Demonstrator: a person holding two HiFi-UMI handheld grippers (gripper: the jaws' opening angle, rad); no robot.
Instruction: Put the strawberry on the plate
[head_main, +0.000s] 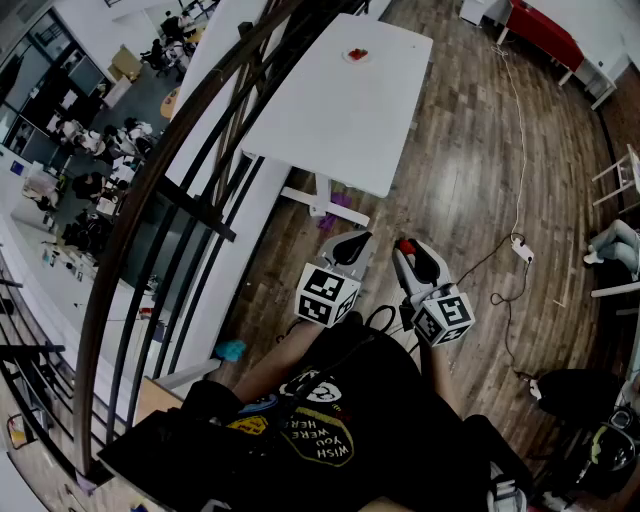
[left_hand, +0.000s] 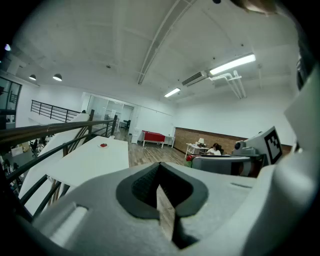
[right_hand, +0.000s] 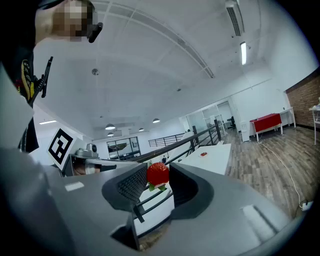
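White table (head_main: 345, 110) fills twelve o'clock in the head view, with a small plate (head_main: 348, 57) near its far end (something red lies on it). The left gripper (head_main: 351, 243) has its jaws together, empty. At its three o'clock, the right gripper (head_main: 408, 250) clamps the strawberry (right_hand: 158, 173).

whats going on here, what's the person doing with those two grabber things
A person stands on the wooden floor, some way back from a white table, holding tongs in each hand. The right tongs are closed on a strawberry, carried in the air. The left tongs are closed with nothing in them. The plate sits near the table's far end with something red already on it. The carried strawberry is not yet placed.
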